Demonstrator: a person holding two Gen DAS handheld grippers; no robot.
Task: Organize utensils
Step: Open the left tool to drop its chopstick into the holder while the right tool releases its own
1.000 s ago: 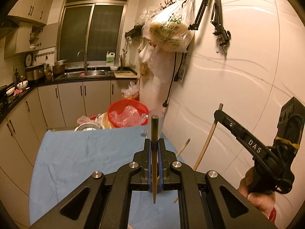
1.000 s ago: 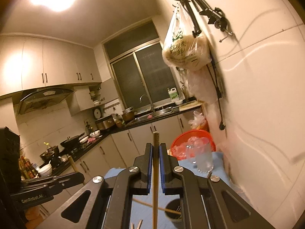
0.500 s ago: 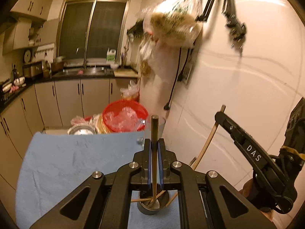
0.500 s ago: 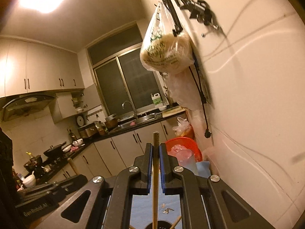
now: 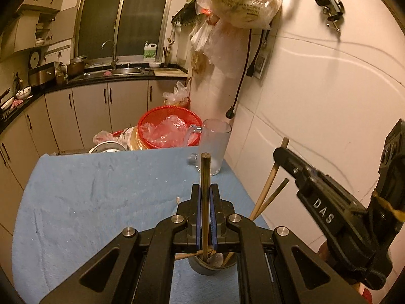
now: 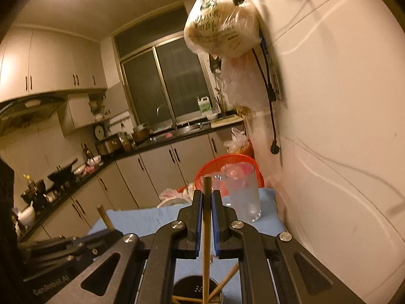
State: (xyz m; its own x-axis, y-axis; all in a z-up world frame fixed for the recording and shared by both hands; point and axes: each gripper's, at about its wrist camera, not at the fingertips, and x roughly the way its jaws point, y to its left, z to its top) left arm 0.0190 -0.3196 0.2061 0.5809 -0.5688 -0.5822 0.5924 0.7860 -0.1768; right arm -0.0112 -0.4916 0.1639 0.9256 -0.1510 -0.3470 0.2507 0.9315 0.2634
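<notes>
- While each chopstick stands upright, the left gripper (image 5: 205,195) has its fingers clamped on a dark chopstick (image 5: 205,177) above the round holder (image 5: 211,266).
- Right gripper (image 6: 207,202) fingers are clamped on a pale chopstick (image 6: 206,240) over that holder.
- Blue-clothed worktop (image 5: 101,202) carries a glass mug (image 5: 215,144) by the wall.

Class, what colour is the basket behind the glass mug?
Red basket, clearest in the left wrist view, behind the glass mug.

Your left gripper's frame hides most of the holder cup (image 5: 211,266) and the chopstick's (image 5: 205,195) lower tip. The hanging bag (image 6: 220,25) blurs; its print is unreadable.
</notes>
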